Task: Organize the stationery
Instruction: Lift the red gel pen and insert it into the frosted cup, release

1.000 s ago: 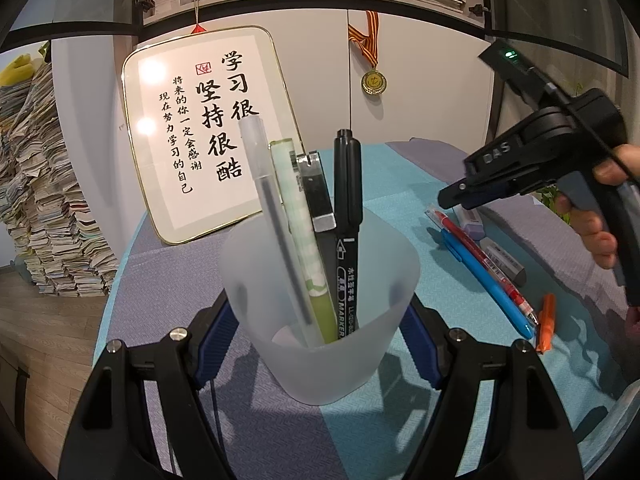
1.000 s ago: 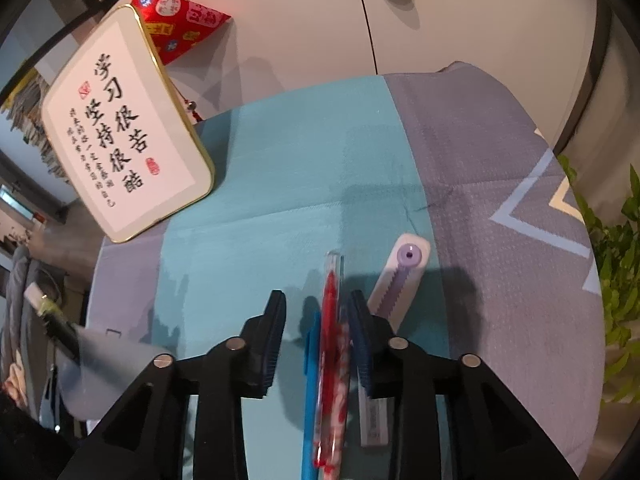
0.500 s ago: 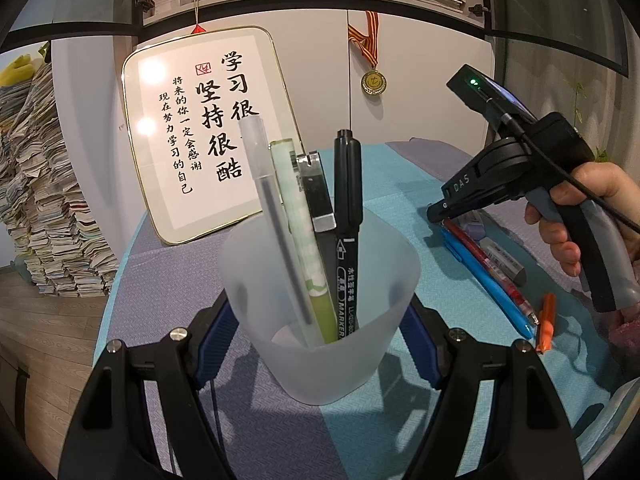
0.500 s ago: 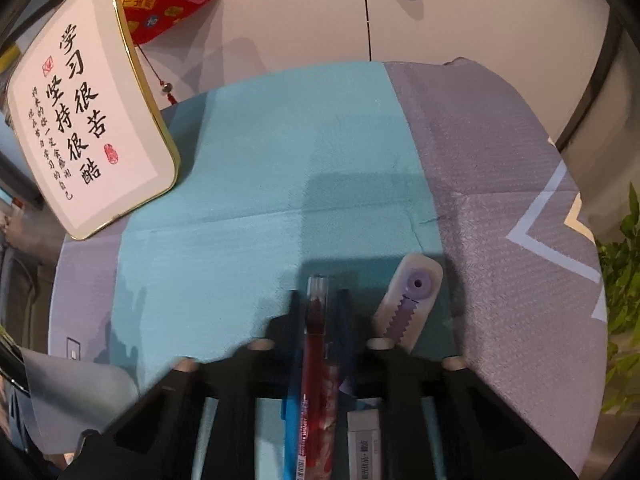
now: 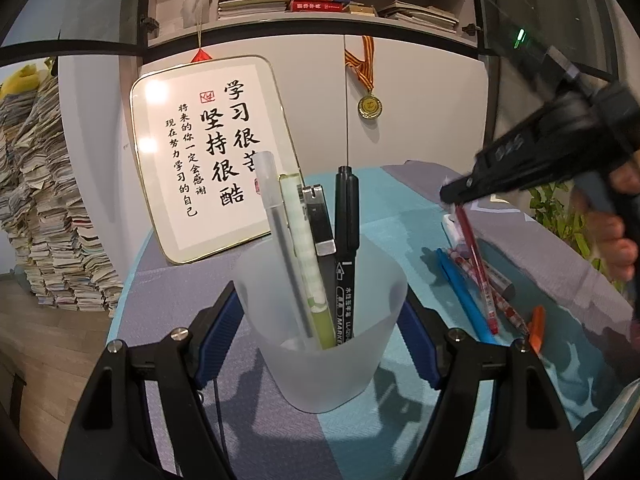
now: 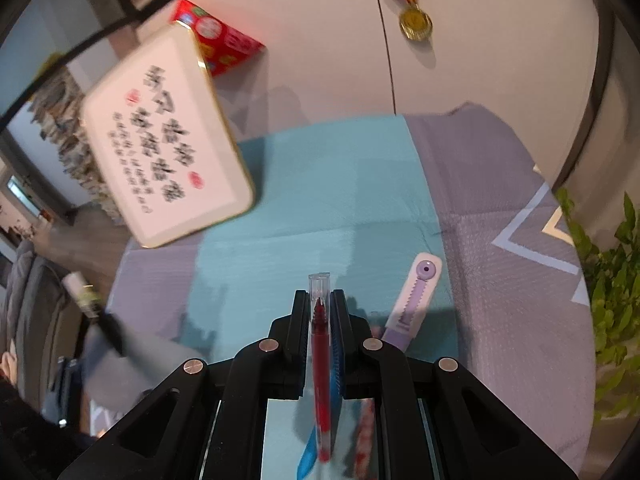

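Left wrist view: left gripper [image 5: 320,332] clasps frosted cup [image 5: 320,336] holding four pens.
Right gripper [image 6: 320,308]: clenched on red pen [image 6: 320,368], lifted off cloth.
Left: blue pen [image 5: 464,296], patterned pen [image 5: 502,300], orange item [image 5: 536,326].

Right gripper [image 5: 454,196] is motion-blurred; framed sign's [image 6: 168,140] characters smear unreadably; blue pen [image 6: 306,456] lies mostly hidden under the fingers.

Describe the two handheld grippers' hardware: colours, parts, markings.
Both are matte black with silver screw heads and blue ribbed pads on the fingers. The right gripper, blurred in the left wrist view, has white lettering, a green indicator light and a grey pistol handle.
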A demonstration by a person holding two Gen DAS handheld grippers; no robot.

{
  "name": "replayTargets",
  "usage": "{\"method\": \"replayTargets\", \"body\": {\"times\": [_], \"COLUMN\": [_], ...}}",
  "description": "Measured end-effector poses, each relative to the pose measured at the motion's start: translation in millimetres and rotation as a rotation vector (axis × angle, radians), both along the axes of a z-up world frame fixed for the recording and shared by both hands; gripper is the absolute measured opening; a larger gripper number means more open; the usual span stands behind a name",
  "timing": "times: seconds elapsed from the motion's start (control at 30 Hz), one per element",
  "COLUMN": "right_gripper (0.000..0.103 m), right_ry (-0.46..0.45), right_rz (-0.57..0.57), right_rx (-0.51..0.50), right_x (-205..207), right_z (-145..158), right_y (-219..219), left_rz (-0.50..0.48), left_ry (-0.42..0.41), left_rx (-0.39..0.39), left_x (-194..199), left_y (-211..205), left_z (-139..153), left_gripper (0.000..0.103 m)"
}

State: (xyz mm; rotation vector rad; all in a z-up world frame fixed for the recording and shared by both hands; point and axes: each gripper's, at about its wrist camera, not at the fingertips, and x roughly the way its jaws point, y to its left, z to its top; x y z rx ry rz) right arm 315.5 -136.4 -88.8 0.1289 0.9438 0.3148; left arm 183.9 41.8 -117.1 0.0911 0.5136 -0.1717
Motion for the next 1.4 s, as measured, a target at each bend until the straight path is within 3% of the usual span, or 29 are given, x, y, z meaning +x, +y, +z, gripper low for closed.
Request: {"method": "replayTargets", "body": {"times": [0.43, 0.63, 0.93, 1.4], "right_gripper": [0.011, 0.011, 0.011, 0.011], "right_ry": [-0.278, -0.367, -0.326, -0.257], "right_rz": [0.105, 0.179, 0.231, 0.255], "right_rx": [0.054, 0.080, 0.070, 0.052], "right_x": [-72.2, -94.2, -87.8, -82.0], "right_z": [97.4, 125.1, 111.0, 85.8], "right_y": [25.9, 48.1, 75.1, 81.6], "left_rz": [-0.005, -0.004, -0.004, -0.001], "left_ry": [-0.005, -0.003, -0.003, -0.001], "left_rx": [0.011, 0.007, 0.007, 0.011], "left_x": [-2.0, -2.1, -2.2, -2.1], "left_y": [-2.1, -2.2, -2.2, -2.5], "left_z": [-0.5, -0.6, -0.5, -1.0], "left_gripper": [0.074, 0.074, 0.074, 0.074]}}
